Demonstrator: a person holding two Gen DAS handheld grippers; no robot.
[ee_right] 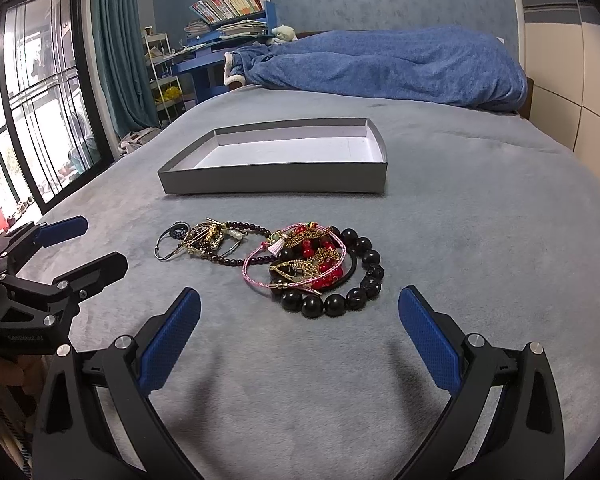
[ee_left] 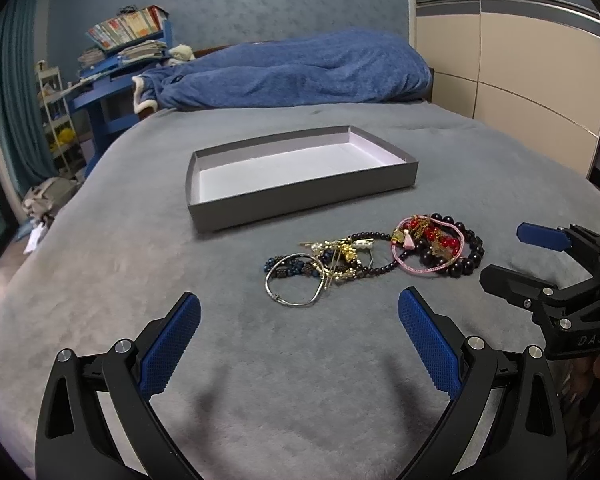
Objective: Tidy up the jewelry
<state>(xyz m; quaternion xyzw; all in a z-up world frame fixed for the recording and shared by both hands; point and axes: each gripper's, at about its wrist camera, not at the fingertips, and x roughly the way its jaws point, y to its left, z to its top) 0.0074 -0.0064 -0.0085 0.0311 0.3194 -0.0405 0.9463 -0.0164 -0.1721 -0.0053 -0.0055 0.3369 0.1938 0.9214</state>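
A shallow grey box [ee_left: 300, 196] [ee_right: 276, 182] with a white inside lies empty on the grey bed cover. In front of it lies a tangle of jewelry: a silver bangle [ee_left: 294, 302] [ee_right: 165, 255], a large black bead bracelet [ee_left: 466, 266] [ee_right: 336, 302], a pink cord bracelet [ee_left: 422, 269] [ee_right: 256, 278], red beads [ee_right: 326, 246] and gold pieces. My left gripper [ee_left: 300, 314] [ee_right: 96, 244] is open just short of the bangle, holding nothing. My right gripper [ee_right: 300, 314] [ee_left: 516, 256] is open just short of the black beads, also holding nothing.
A blue blanket [ee_left: 300, 68] is heaped at the far end of the bed. A beige wardrobe [ee_left: 520, 60] stands on the right. A blue desk with books [ee_right: 228, 24], a white shelf, a teal curtain and a window [ee_right: 32, 92] are on the left.
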